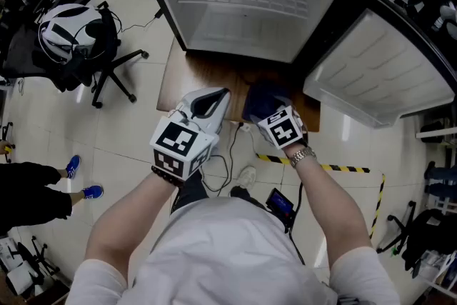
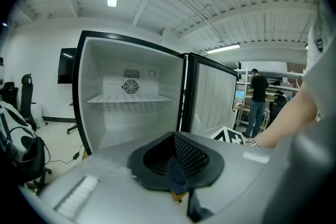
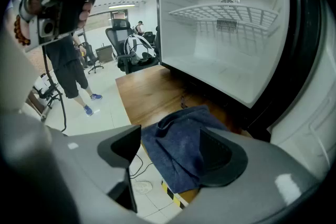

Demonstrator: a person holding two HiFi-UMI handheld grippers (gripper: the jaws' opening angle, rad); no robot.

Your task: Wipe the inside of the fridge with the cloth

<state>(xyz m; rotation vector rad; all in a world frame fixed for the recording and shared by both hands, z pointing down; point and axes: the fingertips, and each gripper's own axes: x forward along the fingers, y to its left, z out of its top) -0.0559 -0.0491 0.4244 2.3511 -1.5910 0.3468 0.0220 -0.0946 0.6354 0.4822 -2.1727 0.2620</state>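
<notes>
While my right gripper's (image 3: 173, 153) jaws gape empty above the limp, light dark-blue cloth (image 3: 181, 136), I favour pinching its raised fold; my left gripper's (image 2: 176, 165) jaws are closed.

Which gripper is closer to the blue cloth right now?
Right. The right gripper hangs over the cloth with open jaws; the left gripper sits off to the cloth's left, jaws shut.
</notes>
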